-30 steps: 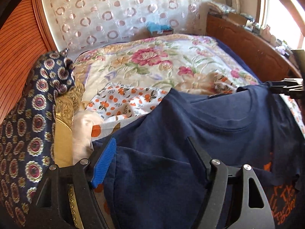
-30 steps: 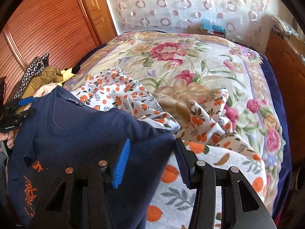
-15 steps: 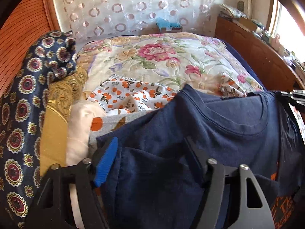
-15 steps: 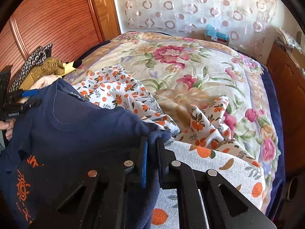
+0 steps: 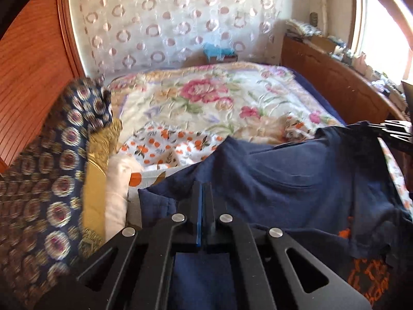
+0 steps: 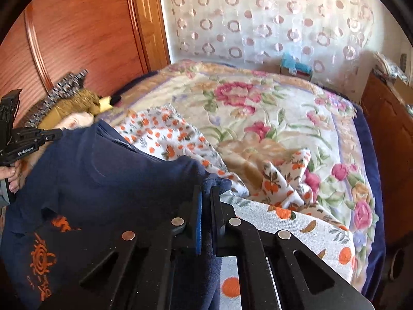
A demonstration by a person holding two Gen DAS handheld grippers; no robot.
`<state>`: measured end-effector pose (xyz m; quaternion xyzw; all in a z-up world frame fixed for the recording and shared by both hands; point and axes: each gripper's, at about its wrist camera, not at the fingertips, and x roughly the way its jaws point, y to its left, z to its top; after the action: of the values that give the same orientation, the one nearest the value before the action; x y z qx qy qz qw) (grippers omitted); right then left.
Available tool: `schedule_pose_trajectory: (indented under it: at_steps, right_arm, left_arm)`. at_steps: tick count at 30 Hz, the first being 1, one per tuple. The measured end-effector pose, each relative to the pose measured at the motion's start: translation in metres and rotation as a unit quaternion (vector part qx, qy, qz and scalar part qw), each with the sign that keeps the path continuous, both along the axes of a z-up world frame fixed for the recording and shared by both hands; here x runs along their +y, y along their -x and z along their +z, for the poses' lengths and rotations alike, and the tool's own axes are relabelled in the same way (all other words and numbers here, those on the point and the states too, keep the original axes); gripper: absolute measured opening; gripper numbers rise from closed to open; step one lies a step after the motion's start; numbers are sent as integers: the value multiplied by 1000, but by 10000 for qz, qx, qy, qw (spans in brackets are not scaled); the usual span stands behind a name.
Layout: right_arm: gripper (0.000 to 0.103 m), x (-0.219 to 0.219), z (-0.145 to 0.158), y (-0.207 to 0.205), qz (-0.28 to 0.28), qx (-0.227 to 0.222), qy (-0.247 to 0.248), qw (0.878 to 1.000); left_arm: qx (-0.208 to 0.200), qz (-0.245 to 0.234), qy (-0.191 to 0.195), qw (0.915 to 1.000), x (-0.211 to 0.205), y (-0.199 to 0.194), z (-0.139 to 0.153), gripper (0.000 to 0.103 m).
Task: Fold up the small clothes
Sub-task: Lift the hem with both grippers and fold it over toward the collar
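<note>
- Fabric of a navy T-shirt [image 5: 296,175] fills the near part of both wrist views; the left hand-held gripper [image 5: 202,193] has its two fingers pressed together on one shoulder end of the shirt, pinching the cloth between a blue pad and a black pad.
- Right hand-held gripper [image 6: 206,193] is likewise clamped, its fingers nipping a bunched fold at the other shoulder end.
- Between the two grips the T-shirt hangs spread, collar edge uppermost, with an orange sun print [image 6: 41,258] low on its front in the right wrist view and orange lettering [image 5: 369,273] showing low in the left wrist view.
- Each gripper shows at the edge of the other's view: the right one at the far right, the left one at the far left with the person's fingers [image 6: 11,175] around its handle.
- Just behind the shirt lies a white cloth with large orange fruit shapes [image 6: 296,222], and beyond it a white garment with small orange flowers [image 6: 165,134], both on the bed.
- Floral bedspread [image 6: 271,108] covers the bed further back.
- Left of the bed sit a navy medallion-patterned cloth [image 5: 51,175] and a gold one [image 5: 103,139].
- Farthest off stand a wooden wardrobe [image 6: 77,33], a circle-patterned curtain [image 6: 258,20] and a cluttered wooden sideboard [image 5: 335,77].
</note>
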<state>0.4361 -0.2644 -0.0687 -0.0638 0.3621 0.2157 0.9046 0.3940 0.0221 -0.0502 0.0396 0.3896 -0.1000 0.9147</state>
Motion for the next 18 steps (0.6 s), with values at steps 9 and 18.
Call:
schedule_pose_trajectory:
  at_steps: [9,18]
  right_arm:
    - [5,3,-2,27,59,-77,272,9996]
    - [5,5,-8,13,70,-5,201,9998]
  left_arm:
    - [162,-78,12,9998,2,-4,7,2]
    - [663,68,-65,9978,-8,-48,-22,55]
